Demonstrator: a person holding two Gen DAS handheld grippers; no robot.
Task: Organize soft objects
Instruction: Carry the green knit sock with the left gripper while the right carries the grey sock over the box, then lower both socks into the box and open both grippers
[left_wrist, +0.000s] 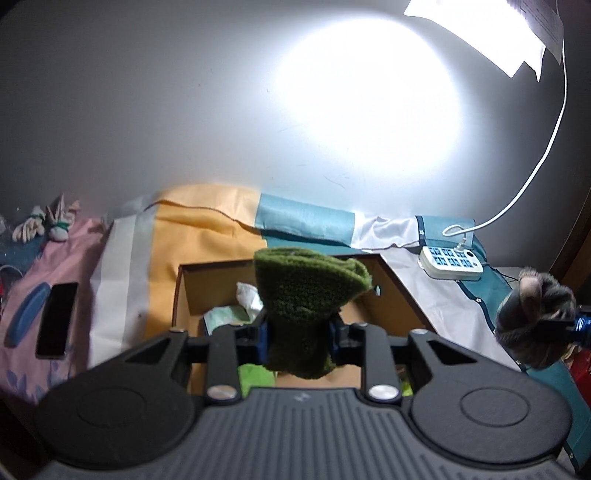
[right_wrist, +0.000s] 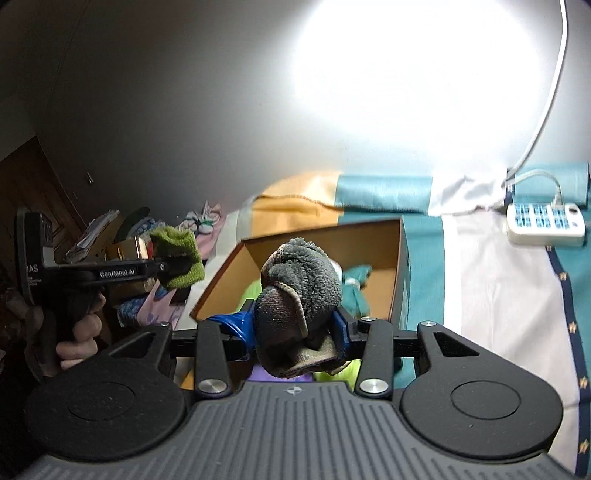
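My left gripper (left_wrist: 298, 336) is shut on a folded green sock (left_wrist: 306, 302), held up over an open cardboard box (left_wrist: 399, 291). In the right wrist view the same green sock (right_wrist: 179, 256) shows at the left, in the left gripper (right_wrist: 173, 269) gripped by a hand (right_wrist: 79, 332). My right gripper (right_wrist: 295, 332) is shut on a rolled grey fuzzy sock (right_wrist: 299, 295), also above the box (right_wrist: 369, 240). That grey sock (left_wrist: 535, 317) appears at the right edge of the left wrist view. Inside the box lie white, teal and light green soft items (right_wrist: 354, 284).
The box sits on a bed with a striped orange, teal and white cover (left_wrist: 207, 236). A white power strip (left_wrist: 450, 262) with a cable lies at the back right. A black phone (left_wrist: 57, 319), a blue case (left_wrist: 27, 317) and tied sock bundles (left_wrist: 44, 223) lie at the left.
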